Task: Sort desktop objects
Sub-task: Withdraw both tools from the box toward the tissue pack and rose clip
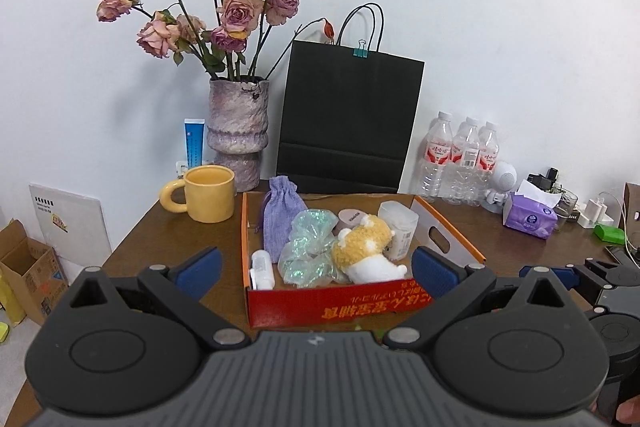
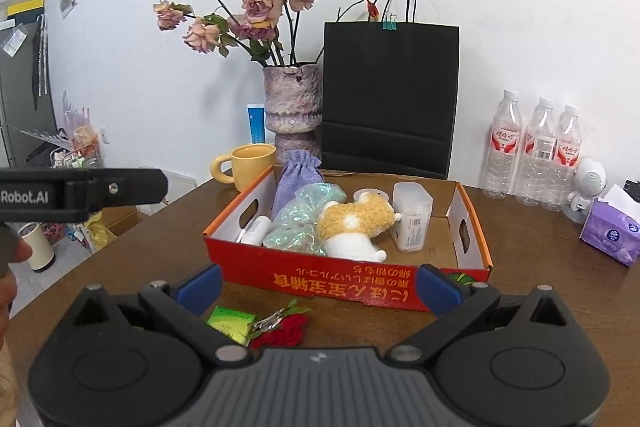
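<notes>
A red cardboard box (image 1: 328,305) (image 2: 352,281) sits mid-table. It holds a yellow-and-white plush (image 1: 366,247) (image 2: 352,221), a lilac pouch (image 1: 278,217) (image 2: 298,179), an iridescent bag (image 1: 308,247) (image 2: 300,223), a white bottle (image 1: 262,269) (image 2: 254,229) and a clear container (image 1: 398,227) (image 2: 412,217). In front of the box lie a green packet (image 2: 232,323) and a red rose clip (image 2: 282,327). My left gripper (image 1: 318,265) stands open before the box, empty. My right gripper (image 2: 318,287) is open above the clip and packet, empty.
A yellow mug (image 1: 208,193) (image 2: 250,167), a vase of dried roses (image 1: 238,131) (image 2: 292,103) and a black paper bag (image 1: 348,123) (image 2: 390,99) stand behind the box. Water bottles (image 1: 460,159) (image 2: 536,155), a purple tissue pack (image 1: 530,219) (image 2: 614,233) sit right. Cartons (image 1: 28,267) lie on the floor at left.
</notes>
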Demonstrator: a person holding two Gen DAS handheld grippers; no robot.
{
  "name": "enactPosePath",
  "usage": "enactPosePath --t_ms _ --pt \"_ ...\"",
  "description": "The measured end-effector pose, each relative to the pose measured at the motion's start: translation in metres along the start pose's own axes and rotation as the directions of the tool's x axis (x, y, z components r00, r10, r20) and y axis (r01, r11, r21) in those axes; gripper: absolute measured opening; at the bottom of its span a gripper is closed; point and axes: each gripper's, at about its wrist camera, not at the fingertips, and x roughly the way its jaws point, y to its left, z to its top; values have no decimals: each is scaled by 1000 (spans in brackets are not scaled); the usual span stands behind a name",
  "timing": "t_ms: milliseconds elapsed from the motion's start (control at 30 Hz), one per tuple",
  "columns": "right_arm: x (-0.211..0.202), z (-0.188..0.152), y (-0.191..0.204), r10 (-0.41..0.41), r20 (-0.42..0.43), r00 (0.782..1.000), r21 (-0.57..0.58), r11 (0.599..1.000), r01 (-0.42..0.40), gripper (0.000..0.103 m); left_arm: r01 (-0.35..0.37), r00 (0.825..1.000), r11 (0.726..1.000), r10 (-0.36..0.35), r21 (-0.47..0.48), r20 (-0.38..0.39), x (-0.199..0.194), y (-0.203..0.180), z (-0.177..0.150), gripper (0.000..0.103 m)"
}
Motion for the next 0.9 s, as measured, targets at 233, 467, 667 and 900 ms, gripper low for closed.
enactPosePath --t_ms 233,467,667,900 --pt "-15 -11 2 -13 20 1000 15 1000 13 103 -10 1000 1000 10 -15 -11 -11 6 -17 103" --pt "-18 -26 0 -17 6 1000 27 999 17 103 -26 999 999 25 -34 -37 -15 12 -36 103" --pt "-17 -39 1 -14 -15 1000 29 999 15 103 -38 997 999 36 -37 -65 -16 14 -53 103" --pt "-14 -51 2 -2 -30 1000 34 999 3 103 -45 995 999 43 -29 -89 -16 14 -68 103"
